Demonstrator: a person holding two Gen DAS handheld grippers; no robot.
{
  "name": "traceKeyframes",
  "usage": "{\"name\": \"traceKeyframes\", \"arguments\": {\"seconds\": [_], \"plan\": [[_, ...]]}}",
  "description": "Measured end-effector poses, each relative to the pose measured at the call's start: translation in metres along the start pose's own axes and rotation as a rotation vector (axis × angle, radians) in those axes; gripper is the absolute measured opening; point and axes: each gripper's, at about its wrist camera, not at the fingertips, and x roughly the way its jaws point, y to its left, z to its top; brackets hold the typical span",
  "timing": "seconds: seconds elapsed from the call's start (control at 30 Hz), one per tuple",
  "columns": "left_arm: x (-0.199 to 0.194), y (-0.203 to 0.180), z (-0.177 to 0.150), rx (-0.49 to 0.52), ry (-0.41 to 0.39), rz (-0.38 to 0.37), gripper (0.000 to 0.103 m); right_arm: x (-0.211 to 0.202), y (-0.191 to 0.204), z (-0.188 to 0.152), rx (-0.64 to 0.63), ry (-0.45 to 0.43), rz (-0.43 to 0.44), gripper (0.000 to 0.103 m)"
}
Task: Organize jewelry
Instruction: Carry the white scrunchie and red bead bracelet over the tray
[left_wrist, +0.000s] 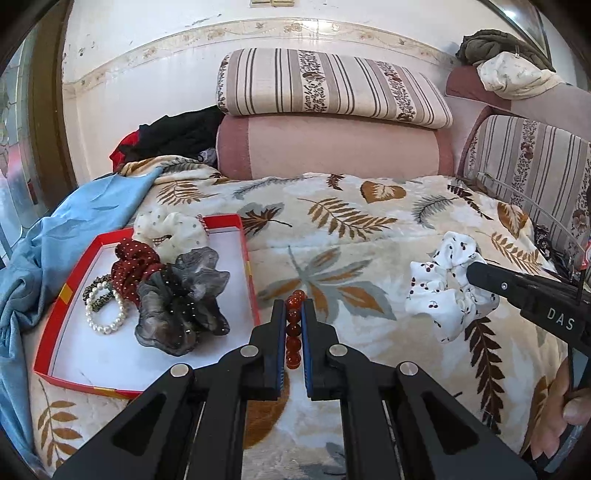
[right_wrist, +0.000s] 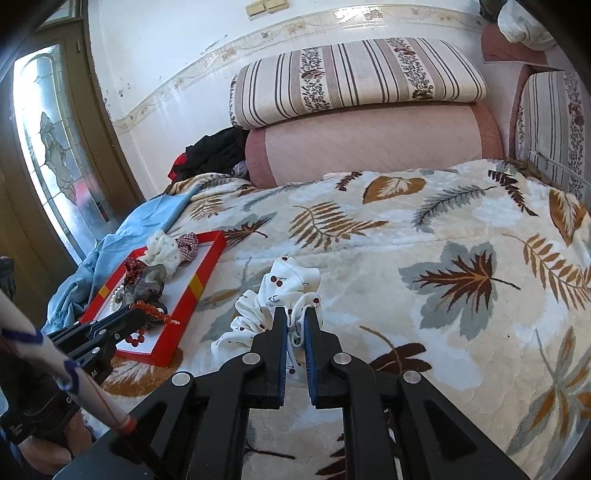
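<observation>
My left gripper is shut on a red bead bracelet and holds it just right of the red tray; the bracelet also shows in the right wrist view, hanging over the tray's near end. My right gripper is shut on a white cherry-print scrunchie on the leaf-print blanket; it also shows in the left wrist view. In the tray lie a grey scrunchie, a dark red dotted scrunchie, a cream scrunchie and a pearl bracelet.
A blue cloth lies left of the tray. A pink bolster and striped cushions stand at the back. Dark clothes are piled at the back left. A glass door is on the left.
</observation>
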Motion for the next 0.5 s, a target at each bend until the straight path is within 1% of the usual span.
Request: {"name": "traceKeyframes", "arguments": {"seconds": [0.23,0.5], "plan": [[-0.006,0.011,0.001,-0.018,-0.014,0.008,0.007,-0.001,0.009,-0.004,-0.033,-0.008,-0.012,0.01],[-0.016,0.03,0.005,-0.052,-0.033,0.015,0.008,-0.009,0.039,-0.009,-0.047,-0.013,0.01,0.01]]}}
